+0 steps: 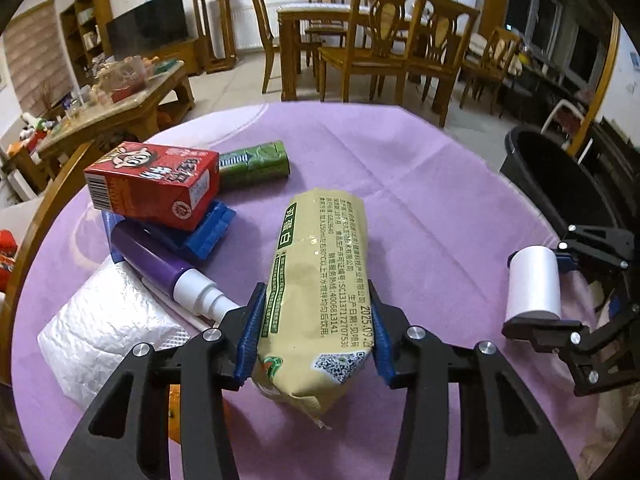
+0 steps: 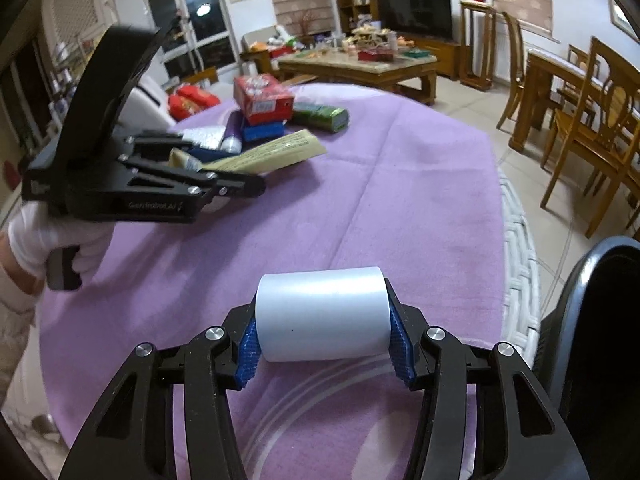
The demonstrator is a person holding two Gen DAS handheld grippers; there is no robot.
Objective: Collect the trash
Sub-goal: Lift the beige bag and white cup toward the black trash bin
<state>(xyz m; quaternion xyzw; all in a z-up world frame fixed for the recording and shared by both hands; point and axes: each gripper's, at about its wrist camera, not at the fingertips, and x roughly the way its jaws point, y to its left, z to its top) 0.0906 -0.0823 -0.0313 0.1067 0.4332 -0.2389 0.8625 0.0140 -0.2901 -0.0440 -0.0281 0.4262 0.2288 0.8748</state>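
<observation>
Right under us the left gripper [image 1: 316, 332] is clamping its blue pads on the tan packet [image 1: 320, 276], which is lying lengthwise on the purple-covered bench [image 1: 420, 184]. Over on our right, the right gripper [image 2: 323, 338] is squeezing the white roll [image 2: 322, 314] end to end. We are reckoning both grips are readying a lift toward the black bin [image 1: 560, 184] standing just off the bench edge.

My left tool [image 2: 224, 184] reads "GenRobot.AI" on its side. The tan packet [image 1: 320, 292], at six o'clock on the desk, shows "2025.09", "SC13131712707530" and "4006813141".
</observation>
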